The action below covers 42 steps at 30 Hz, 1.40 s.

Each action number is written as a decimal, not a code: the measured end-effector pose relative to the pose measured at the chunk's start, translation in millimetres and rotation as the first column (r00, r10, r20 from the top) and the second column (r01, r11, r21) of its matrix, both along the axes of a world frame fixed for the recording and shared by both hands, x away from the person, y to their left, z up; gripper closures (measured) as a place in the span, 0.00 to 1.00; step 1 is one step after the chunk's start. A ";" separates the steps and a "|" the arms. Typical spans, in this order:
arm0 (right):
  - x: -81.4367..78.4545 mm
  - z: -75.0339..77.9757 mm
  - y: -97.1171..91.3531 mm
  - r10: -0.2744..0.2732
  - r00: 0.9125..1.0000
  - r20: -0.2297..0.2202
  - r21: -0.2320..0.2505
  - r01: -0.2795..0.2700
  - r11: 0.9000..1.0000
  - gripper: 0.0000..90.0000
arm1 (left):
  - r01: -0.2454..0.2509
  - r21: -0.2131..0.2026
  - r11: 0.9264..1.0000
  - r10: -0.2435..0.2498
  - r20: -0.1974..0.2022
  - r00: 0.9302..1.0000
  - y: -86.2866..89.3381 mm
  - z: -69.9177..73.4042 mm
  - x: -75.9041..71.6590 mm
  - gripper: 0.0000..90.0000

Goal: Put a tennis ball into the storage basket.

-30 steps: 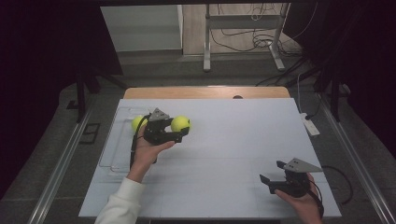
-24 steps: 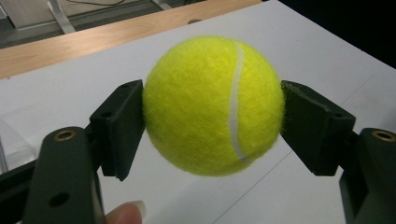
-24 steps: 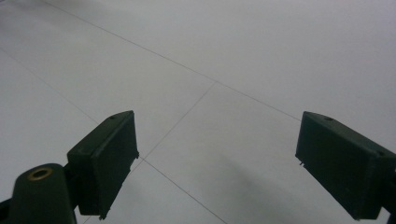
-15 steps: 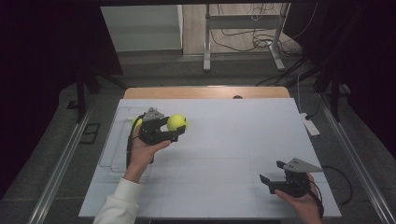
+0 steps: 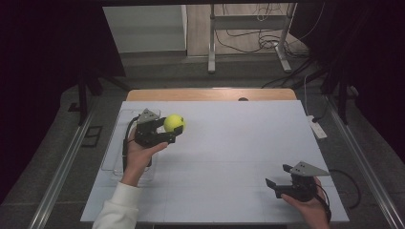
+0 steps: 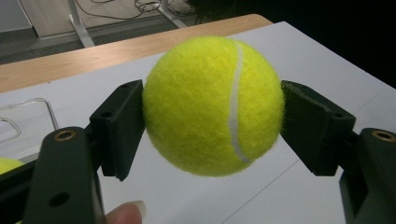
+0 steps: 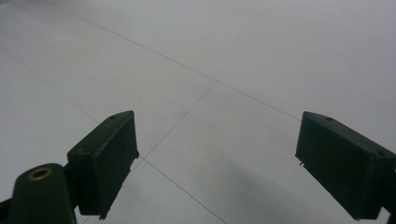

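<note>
A yellow tennis ball (image 5: 174, 123) is clamped between the black jaws of my left gripper (image 5: 173, 128), held just above the white table cover at the left. The left gripper view shows this ball (image 6: 212, 105) squeezed from both sides by the left gripper (image 6: 212, 121), with a fingertip below it. A second yellow ball (image 6: 7, 165) peeks in at that view's lower left edge. My right gripper (image 5: 277, 175) rests near the front right corner, open and holding nothing. In the right gripper view, bare white surface lies between the wide-apart jaws of the right gripper (image 7: 219, 163).
A clear plastic tray (image 5: 114, 152) lies at the left edge of the white cover (image 5: 229, 143), under the left hand. A wooden table edge (image 5: 210, 94) runs along the back. A white power strip (image 5: 316, 128) sits off the right edge.
My left gripper has carried the tennis ball a little to the left, toward the tray, and now hides the second ball in the high view. The right gripper has stayed put.
</note>
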State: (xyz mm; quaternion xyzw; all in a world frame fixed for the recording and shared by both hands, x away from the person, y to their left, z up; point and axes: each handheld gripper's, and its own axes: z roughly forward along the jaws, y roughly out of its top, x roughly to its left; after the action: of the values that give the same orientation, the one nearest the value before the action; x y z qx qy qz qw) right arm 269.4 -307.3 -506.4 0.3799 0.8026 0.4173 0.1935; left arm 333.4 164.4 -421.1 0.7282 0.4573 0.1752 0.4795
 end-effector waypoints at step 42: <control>-0.1 0.3 -1.0 -0.005 1.000 0.001 0.000 0.005 1.000 0.15 | -0.087 -0.048 0.995 0.089 0.043 0.995 39.6 15.2 -11.2 0.30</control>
State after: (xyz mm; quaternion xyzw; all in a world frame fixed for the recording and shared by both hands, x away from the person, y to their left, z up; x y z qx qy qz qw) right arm 269.3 -308.3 -506.1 0.3818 0.8015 0.4170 0.1947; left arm 322.2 204.0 -405.9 0.6920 0.4818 0.2021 0.4981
